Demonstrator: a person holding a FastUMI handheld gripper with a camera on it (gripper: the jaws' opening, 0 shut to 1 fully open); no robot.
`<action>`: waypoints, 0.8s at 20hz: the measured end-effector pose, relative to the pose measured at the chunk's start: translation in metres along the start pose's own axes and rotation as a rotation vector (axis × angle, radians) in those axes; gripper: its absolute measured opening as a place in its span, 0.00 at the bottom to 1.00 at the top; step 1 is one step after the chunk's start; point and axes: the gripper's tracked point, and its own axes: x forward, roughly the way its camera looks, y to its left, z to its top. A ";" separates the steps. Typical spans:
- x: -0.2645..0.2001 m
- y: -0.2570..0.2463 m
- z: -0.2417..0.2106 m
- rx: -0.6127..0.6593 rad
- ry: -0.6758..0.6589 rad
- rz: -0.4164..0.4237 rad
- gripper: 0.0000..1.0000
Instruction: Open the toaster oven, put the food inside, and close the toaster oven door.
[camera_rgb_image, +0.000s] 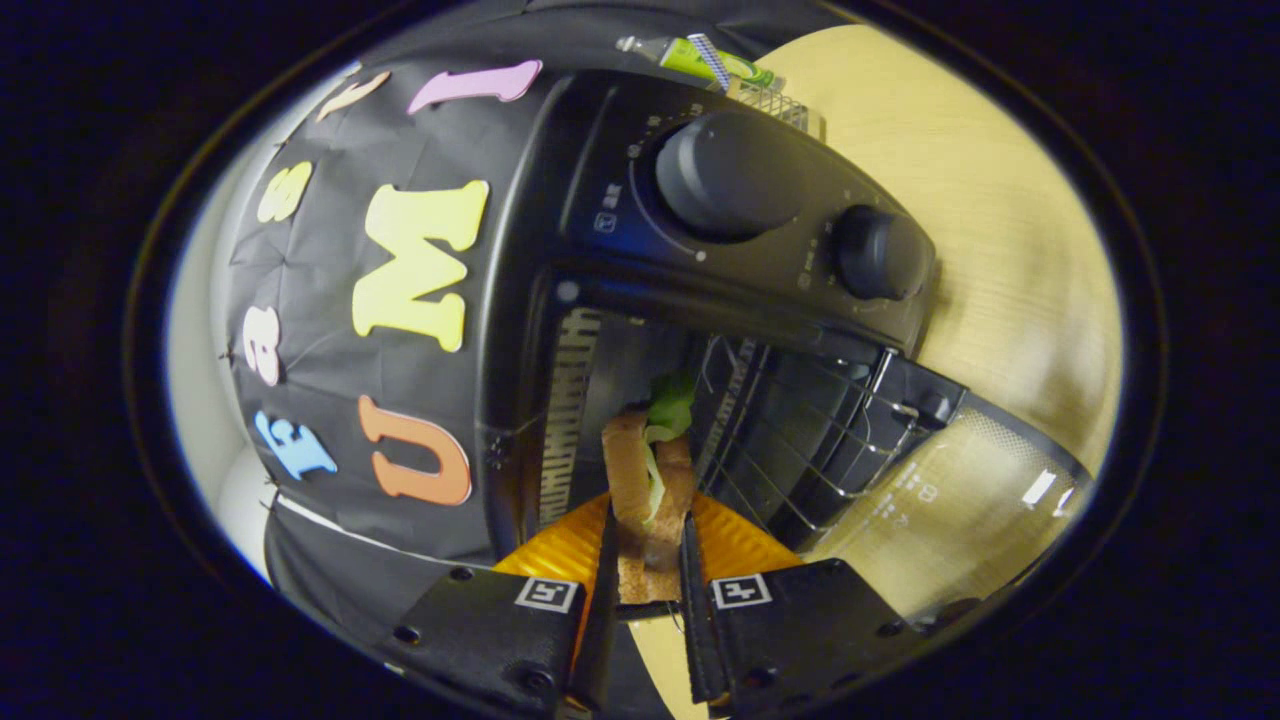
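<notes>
The view is rolled hard to one side, so the scene looks tipped over. The gripper (648, 545) sits nearest, its two fingers drawn close together with a sandwich (648, 480) pinched between them. Both fingers press on the bread from either side. The sandwich is two slices of bread with green lettuce (668, 408) poking out at the far end, and it stands on edge in the grip.

Just ahead of the fingers is a black toaster oven (560, 250). Its door (960, 500) is open, a glass panel with white markings swung away from the opening and lying to the right of the fingers. The far end of the sandwich reaches into the oven's mouth, with the lettuce tip just inside the dark cavity. A wire rack (800, 440) shows inside, just right of the sandwich. A ribbed strip (565, 420) runs along the cavity wall left of the sandwich.

Beyond the opening, the oven's control panel carries two round dark knobs: a large knob (728, 175) and a small knob (878, 252) beside it.

The oven rests on a pale wood table (1000, 250). Past the oven, at the far edge, lie a green tube (700, 58) and a small wire basket (768, 100), touching or nearly so. I cannot tell what the tube holds.
</notes>
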 end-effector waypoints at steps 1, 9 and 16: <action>0.003 -0.002 -0.002 -0.019 0.005 -0.022 0.35; 0.003 -0.016 -0.047 -0.380 0.159 -0.158 0.71; -0.028 -0.034 -0.070 -0.711 0.280 -0.285 0.85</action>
